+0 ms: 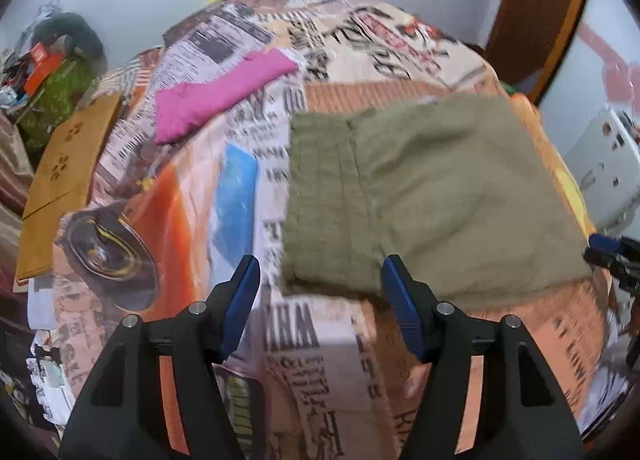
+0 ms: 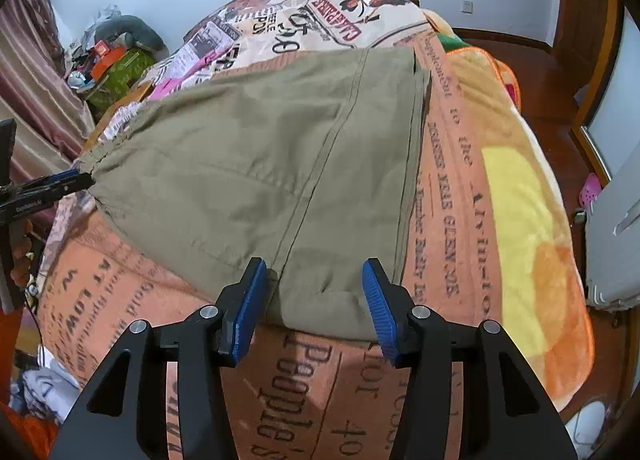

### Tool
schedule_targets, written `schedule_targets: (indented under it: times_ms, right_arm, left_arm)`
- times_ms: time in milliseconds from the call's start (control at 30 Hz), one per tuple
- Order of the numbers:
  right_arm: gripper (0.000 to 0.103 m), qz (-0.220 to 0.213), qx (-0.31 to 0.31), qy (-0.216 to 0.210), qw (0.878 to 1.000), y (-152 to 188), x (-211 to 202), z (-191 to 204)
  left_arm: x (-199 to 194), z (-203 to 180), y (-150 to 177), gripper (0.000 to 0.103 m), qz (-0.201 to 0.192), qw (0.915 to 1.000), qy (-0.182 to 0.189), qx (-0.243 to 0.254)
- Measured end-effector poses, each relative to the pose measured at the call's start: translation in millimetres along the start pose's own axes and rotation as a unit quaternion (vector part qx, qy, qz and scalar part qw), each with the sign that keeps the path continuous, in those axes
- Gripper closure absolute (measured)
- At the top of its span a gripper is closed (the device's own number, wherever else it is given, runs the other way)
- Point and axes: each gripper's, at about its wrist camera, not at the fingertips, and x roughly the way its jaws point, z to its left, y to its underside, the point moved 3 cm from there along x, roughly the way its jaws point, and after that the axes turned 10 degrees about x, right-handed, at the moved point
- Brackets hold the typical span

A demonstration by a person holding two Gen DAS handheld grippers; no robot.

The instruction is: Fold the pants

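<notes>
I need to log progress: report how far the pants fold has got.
Done: the pants lie folded into a compact rectangle on the bed. In hand: nothing; the left gripper and right gripper are open at the near edge. Left: perhaps one more fold.

I count one pair of green pants in the middle. I see one pink cloth in the upper left, one brown envelope at the left, and one blanket underneath. I hold two grippers, left gripper and right gripper.

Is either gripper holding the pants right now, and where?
No. The left gripper and right gripper are both open, poised at the near edge of the olive pants.
</notes>
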Motion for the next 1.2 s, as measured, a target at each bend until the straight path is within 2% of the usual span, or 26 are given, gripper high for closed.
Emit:
schedule_targets:
  times_ms: [100,233,433,667,1000,1133,1200]
  right_arm:
    - [0.056,-0.021,-0.006,0.008,1.000,-15,-11,1]
    - [0.046,-0.069,-0.011,0.011,0.998,-43,-27,0]
    - [0.046,-0.113,-0.017,0.028,0.993,-88,-24,-8]
    - [0.046,-0.130,-0.004,0.053,0.990,-135,15,-37]
    - [0.046,-0.101,0.023,0.034,0.994,-184,75,-59]
    - [0.046,-0.077,0.026,0.034,0.996,-193,106,-66]
    - [0.049,-0.061,0.040,0.027,0.997,-196,119,-71]
  left_arm:
    - [-4,10,-21,0.037,-0.008,0.9997,-0.022,0.002]
    - [1,23,-49,0.030,-0.020,0.9987,-0.047,-0.001]
    - [33,34,-82,0.029,-0.005,0.9994,-0.029,-0.018]
    - [75,32,-104,0.029,0.028,0.9995,-0.009,-0.013]
    - [118,27,-109,0.028,0.054,0.9984,0.014,-0.009]
    - [129,28,-102,0.020,0.055,0.9983,0.016,-0.013]
    - [135,29,-96,0.018,0.060,0.9979,0.019,-0.019]
